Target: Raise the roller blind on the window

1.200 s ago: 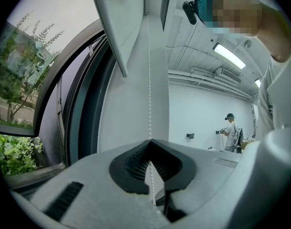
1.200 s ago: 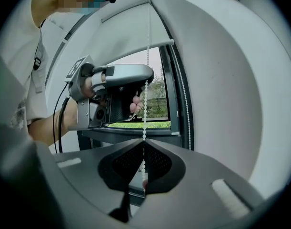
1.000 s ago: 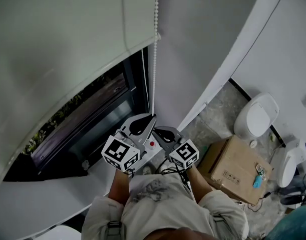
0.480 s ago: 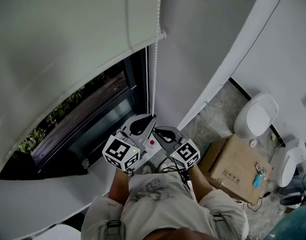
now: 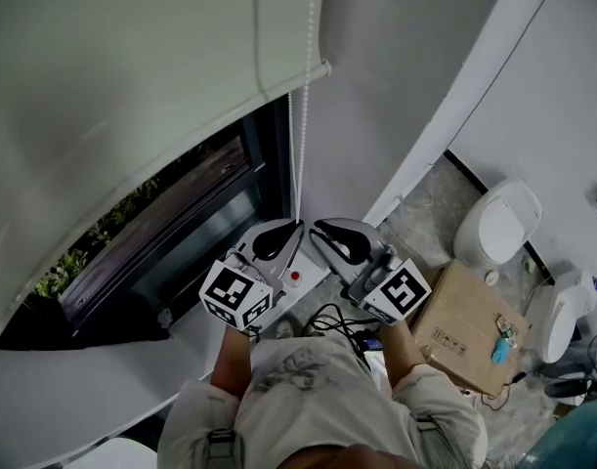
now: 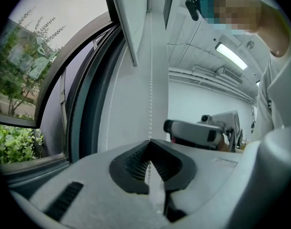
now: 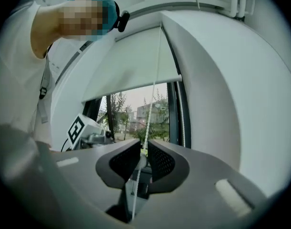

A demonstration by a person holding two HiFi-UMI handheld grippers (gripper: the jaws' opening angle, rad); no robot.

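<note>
The pale roller blind [image 5: 132,86] covers the upper window, its bottom bar [image 5: 322,68] above the open glass. A white bead chain [image 5: 300,145] hangs beside it down to both grippers. My left gripper [image 5: 296,226] is shut on the bead chain [image 6: 151,80], its tips meeting around the beads [image 6: 150,142]. My right gripper [image 5: 316,227] sits just right of it. Its jaws have just been opening, and the chain [image 7: 152,104] runs loosely through the gap [image 7: 143,147] with the pads apart. The blind [image 7: 131,66] fills the upper right gripper view.
The dark window frame [image 5: 181,252] and white sill [image 5: 83,399] lie to the left. A white wall [image 5: 396,86] rises right of the chain. On the floor stand a cardboard box [image 5: 464,330] and white fixtures [image 5: 498,225]. Black cables [image 5: 337,325] lie near the person's feet.
The right gripper has risen along the chain and its jaws have spread apart. The blind's bottom bar has crept a little higher. The left gripper has stayed put.
</note>
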